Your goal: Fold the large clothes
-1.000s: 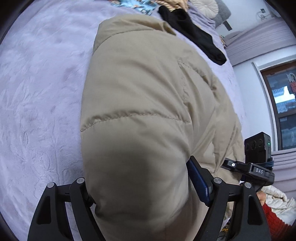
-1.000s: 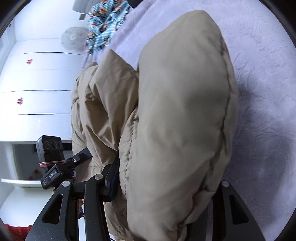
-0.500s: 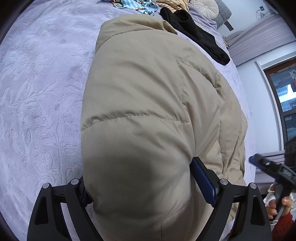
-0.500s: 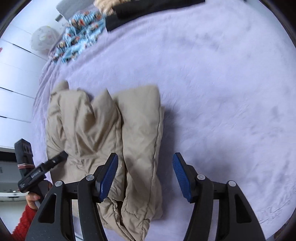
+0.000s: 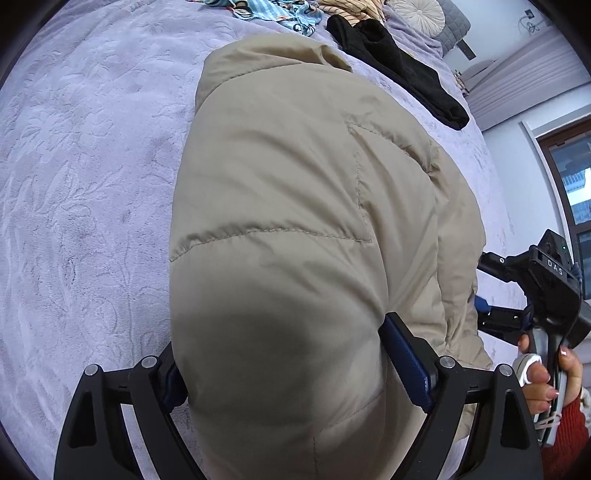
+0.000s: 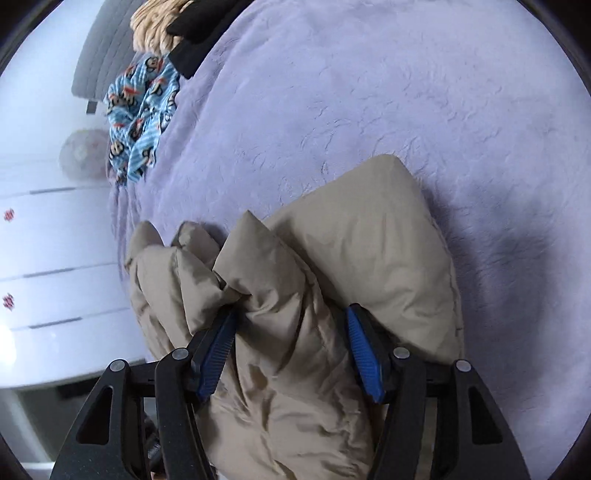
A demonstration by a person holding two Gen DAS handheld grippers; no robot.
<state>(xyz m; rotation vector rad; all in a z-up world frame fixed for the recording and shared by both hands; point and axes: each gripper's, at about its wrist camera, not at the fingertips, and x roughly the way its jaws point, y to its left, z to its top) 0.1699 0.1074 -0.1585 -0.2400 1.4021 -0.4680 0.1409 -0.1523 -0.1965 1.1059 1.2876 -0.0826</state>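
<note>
A beige puffer jacket (image 5: 295, 206) lies bunched on the lavender bedspread (image 5: 74, 184). My left gripper (image 5: 280, 339) is clamped wide on a thick padded fold of it. The right pad presses into the fabric; the left pad is hidden behind the bulge. In the right wrist view the jacket (image 6: 369, 236) shows as several puffy folds. My right gripper (image 6: 291, 314) straddles one middle fold, jaws closing, both blue pads against the cloth. From the left wrist view, the right gripper (image 5: 484, 306) sits at the jacket's right edge, held by a hand (image 5: 543, 376).
At the far end of the bed lie a black garment (image 5: 399, 62), a blue monkey-print cloth (image 6: 140, 110) and a striped tan garment (image 6: 155, 26). White drawers (image 6: 44, 258) stand beside the bed, and a dark window (image 5: 569, 184) is on the right.
Half a second ago the right gripper was raised and open over the bed; now it is down with its jaws on a jacket fold. The left gripper kept its grip.
</note>
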